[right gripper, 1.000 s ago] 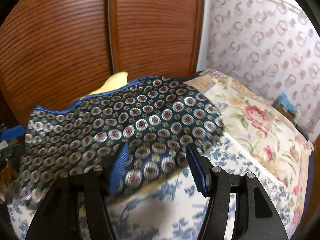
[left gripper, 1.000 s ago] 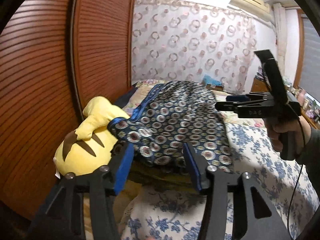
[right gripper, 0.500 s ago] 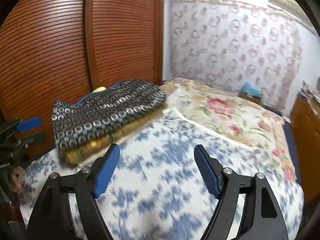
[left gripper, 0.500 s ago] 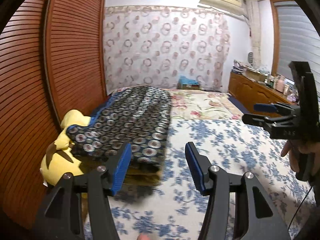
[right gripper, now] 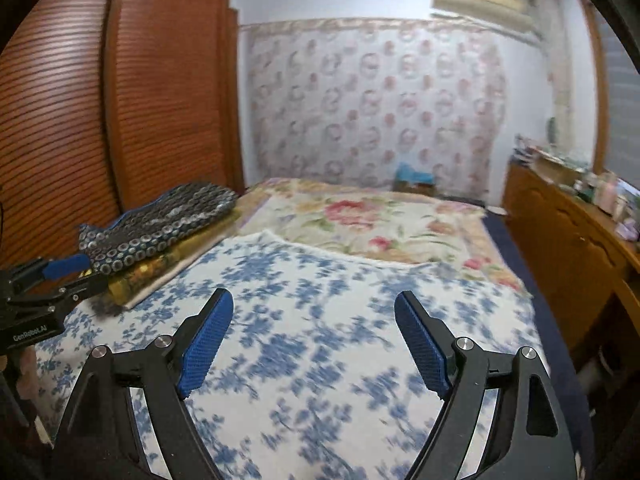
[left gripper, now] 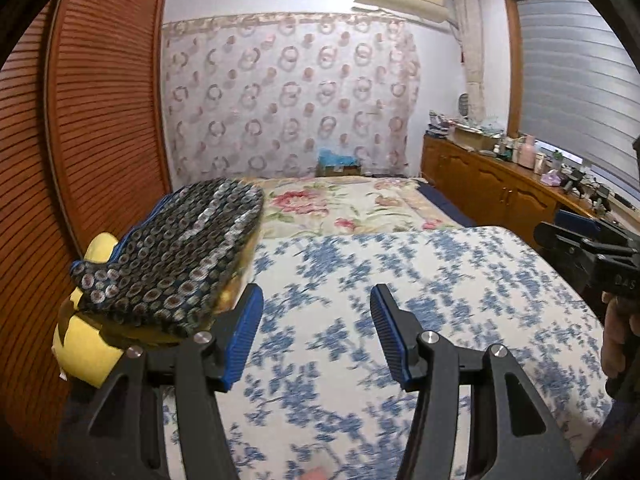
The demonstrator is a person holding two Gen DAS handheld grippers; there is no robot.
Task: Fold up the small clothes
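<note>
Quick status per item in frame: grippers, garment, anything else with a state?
left gripper: open, nothing between its jaws
right gripper: open wide, empty, jaws have just been opening
patterned garment: folded, lying on top of a stack at the bed's left edge, free of both grippers
yellow plush toy: partly covered by the stack
wooden sliding door: closed
window blind: lowered

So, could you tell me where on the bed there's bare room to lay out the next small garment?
The blue-flowered sheet is bare from the folded stack on its left across to its right edge, in front of both grippers. The rose-patterned quilt beyond is bare too. It is crowded at the left edge, where the folded patterned garment tops the stack beside a yellow plush toy.
</note>
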